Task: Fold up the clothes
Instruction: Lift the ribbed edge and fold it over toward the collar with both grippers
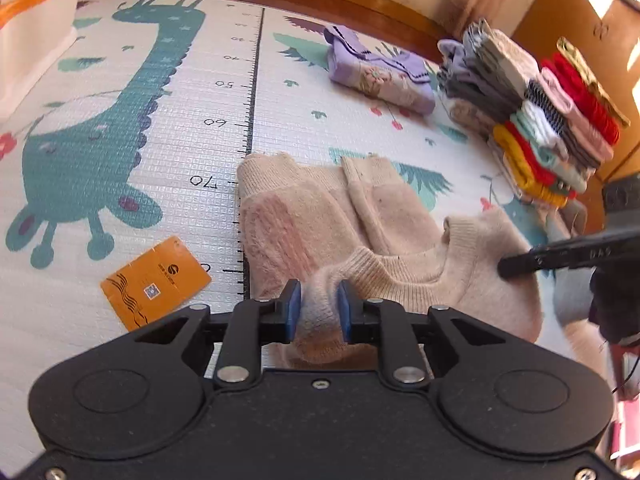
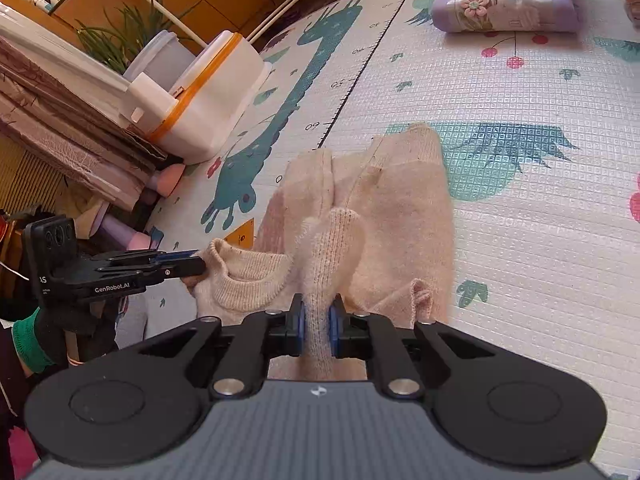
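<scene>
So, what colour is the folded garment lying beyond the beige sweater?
Lilac folded garment with dark scalloped trim and a flower motif, best seen in the right wrist view.

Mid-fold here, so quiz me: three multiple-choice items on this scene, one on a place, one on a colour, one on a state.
1. Where does the orange card lie?
A. on the play mat, left of the beige sweater
B. on the clothes stack
C. inside the white bin

2. What colour is the folded garment lying alone on the mat?
A. red
B. lilac
C. green

3. What state is the left claw in?
A. open above the mat
B. shut on the card
C. shut on the sweater

Key: 1 A, the card rests on bare mat beside the sweater's edge. 2 B, it is lilac with a flower patch. 3 C, sweater fabric is pinched between its blue pads; the right claw grips the sweater too.
</scene>
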`<state>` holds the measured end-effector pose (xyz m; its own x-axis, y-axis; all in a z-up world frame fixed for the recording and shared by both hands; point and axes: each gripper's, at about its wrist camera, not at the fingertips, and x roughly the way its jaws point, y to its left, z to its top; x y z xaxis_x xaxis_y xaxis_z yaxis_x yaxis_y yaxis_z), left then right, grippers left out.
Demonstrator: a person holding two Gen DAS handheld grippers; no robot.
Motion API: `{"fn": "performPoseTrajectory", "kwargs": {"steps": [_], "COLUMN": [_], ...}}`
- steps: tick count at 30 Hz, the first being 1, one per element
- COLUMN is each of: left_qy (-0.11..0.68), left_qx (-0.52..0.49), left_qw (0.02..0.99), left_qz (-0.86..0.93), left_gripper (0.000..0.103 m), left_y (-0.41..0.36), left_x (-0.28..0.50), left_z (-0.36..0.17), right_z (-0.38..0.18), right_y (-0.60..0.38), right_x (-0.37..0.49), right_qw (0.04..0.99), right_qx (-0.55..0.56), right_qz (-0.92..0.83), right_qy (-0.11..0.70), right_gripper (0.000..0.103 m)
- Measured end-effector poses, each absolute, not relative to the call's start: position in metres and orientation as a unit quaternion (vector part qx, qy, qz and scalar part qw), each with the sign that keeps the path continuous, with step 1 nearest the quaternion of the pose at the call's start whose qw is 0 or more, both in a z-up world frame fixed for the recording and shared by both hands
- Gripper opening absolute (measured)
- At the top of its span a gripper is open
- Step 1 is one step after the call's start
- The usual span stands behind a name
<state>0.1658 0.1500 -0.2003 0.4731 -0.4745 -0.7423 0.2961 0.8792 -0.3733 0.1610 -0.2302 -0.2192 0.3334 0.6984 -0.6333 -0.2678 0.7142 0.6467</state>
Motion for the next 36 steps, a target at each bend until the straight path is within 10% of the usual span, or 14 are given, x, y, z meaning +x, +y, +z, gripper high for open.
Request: {"fn": "performPoseTrajectory", "kwargs": {"steps": [2, 10, 12, 14, 36], "left_qy": [0.464, 0.499, 0.488, 0.469, 0.325], "left_qx": [-0.157, -0.16, -0.166, -0.181, -0.288], "left_qw": [0.842, 0.813, 0.817, 0.824, 0.872], "left_qz": [-0.225, -0.255, -0.257, -0.26, -0.228], "left_gripper": [0.054, 0.055, 0.051, 0.011, 0.008], "left_y": [0.171, 0.153, 0.151, 0.153, 0.177], "left_x": [0.157, 0.135, 0.136, 0.138, 0.232], "left_z": [-0.202, -0.226, -0.226, -0.223, -0.212], "right_z": [-0.218, -0.218, -0.217, -0.215, -0.22], "right_y": [-0.232, -0.24, -0.24, -0.24, -0.249], "right_x": [0.156, 0.142, 0.14, 0.141, 0.268], "right_qw": [0.789, 0.795, 0.796, 0.799, 0.834], "right_qx": [0.223, 0.238, 0.241, 0.237, 0.306], "right_qz": [0.303, 0.293, 0.292, 0.293, 0.274], "right_qy": [0.486, 0.475, 0.473, 0.468, 0.368], "right_gripper": [0.013, 0.013, 0.013, 0.013, 0.013]}}
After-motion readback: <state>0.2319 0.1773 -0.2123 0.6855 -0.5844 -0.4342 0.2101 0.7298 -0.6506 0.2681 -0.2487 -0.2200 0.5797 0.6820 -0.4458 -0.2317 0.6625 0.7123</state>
